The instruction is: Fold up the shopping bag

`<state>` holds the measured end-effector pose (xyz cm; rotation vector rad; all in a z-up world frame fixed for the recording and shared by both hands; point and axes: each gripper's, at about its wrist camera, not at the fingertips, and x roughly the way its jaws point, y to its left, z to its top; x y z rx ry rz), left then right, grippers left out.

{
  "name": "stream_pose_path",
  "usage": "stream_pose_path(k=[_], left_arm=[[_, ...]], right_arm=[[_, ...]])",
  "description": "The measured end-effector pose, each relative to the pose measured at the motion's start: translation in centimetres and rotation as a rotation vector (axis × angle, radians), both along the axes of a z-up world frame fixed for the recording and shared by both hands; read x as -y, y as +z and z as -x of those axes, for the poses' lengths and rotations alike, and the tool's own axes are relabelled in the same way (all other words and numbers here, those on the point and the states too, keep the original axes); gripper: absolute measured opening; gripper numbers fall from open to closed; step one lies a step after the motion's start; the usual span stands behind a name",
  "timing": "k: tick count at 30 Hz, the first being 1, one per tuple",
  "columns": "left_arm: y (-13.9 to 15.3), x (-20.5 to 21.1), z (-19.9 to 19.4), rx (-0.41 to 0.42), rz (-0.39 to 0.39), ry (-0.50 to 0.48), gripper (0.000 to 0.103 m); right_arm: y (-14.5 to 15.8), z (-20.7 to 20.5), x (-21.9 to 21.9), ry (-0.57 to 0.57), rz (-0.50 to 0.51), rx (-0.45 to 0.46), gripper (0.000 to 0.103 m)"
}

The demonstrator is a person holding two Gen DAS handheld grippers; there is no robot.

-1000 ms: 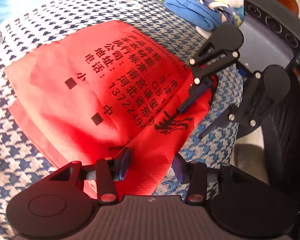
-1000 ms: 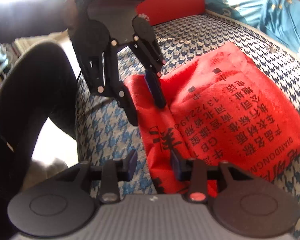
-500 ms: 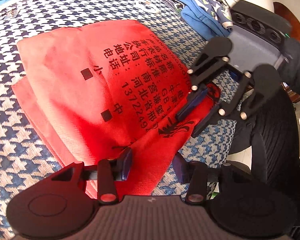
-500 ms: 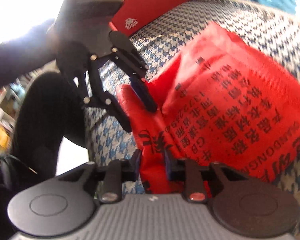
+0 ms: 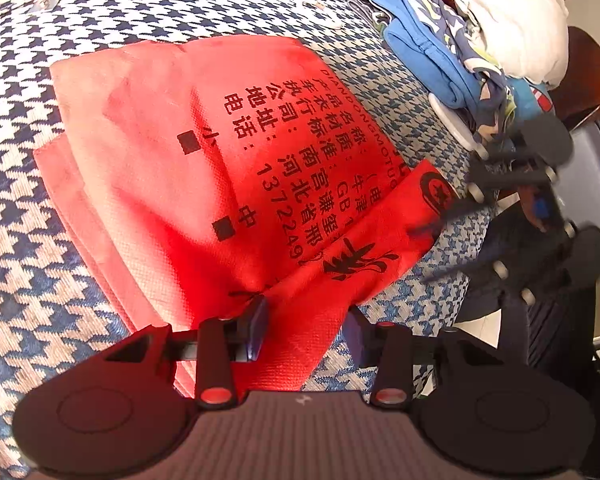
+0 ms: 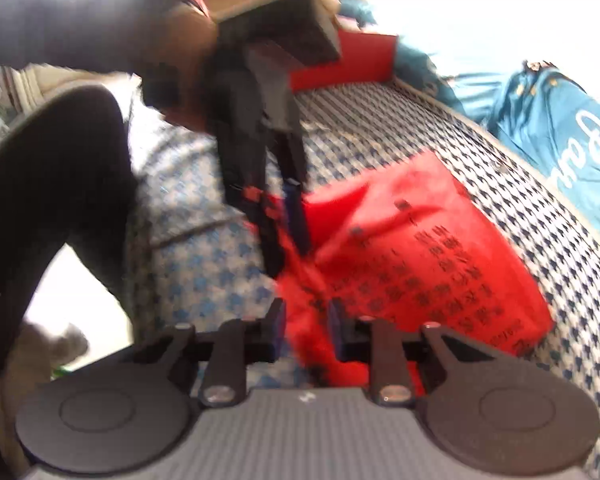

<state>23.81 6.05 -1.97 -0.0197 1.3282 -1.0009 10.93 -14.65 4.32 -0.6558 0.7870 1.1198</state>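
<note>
While the red non-woven shopping bag with black print (image 5: 228, 184) is lying on the blue-and-white houndstooth cushion (image 5: 100, 8), the left gripper (image 5: 306, 322) is straddling its near edge, half spread, and the right gripper (image 6: 305, 326) is closing on a bunched corner.

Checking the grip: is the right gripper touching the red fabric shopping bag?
Touching: the right wrist view shows the right gripper closing on bunched red bag fabric.

The right gripper (image 6: 305, 330) is closing with the red bag (image 6: 428, 256) bunched between its jaws. The left gripper (image 6: 286, 240) is reaching into the bag's near edge.
</note>
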Motion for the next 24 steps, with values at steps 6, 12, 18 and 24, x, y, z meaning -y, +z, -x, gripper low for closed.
stream_pose_path(k=[6, 12, 18, 24], left_arm=[[-0.1, -0.3, -0.2, -0.022, 0.006, 0.016, 0.041], [-0.1, -0.3, -0.6, -0.049, 0.002, 0.024, 0.041], [-0.1, -0.2, -0.8, -0.062, -0.005, 0.029, 0.040], [-0.2, -0.4, -0.8, -0.080, 0.008, 0.045, 0.040]], right_arm=[[-1.9, 2.4, -0.8, 0.058, 0.061, 0.145, 0.018], [-3.1, 4.8, -2.3, 0.120, 0.096, 0.352, 0.018], [-4.0, 4.8, -2.6, 0.145, 0.105, 0.399, 0.018], [-4.3, 4.4, -2.7, 0.150, 0.092, 0.409, 0.018]])
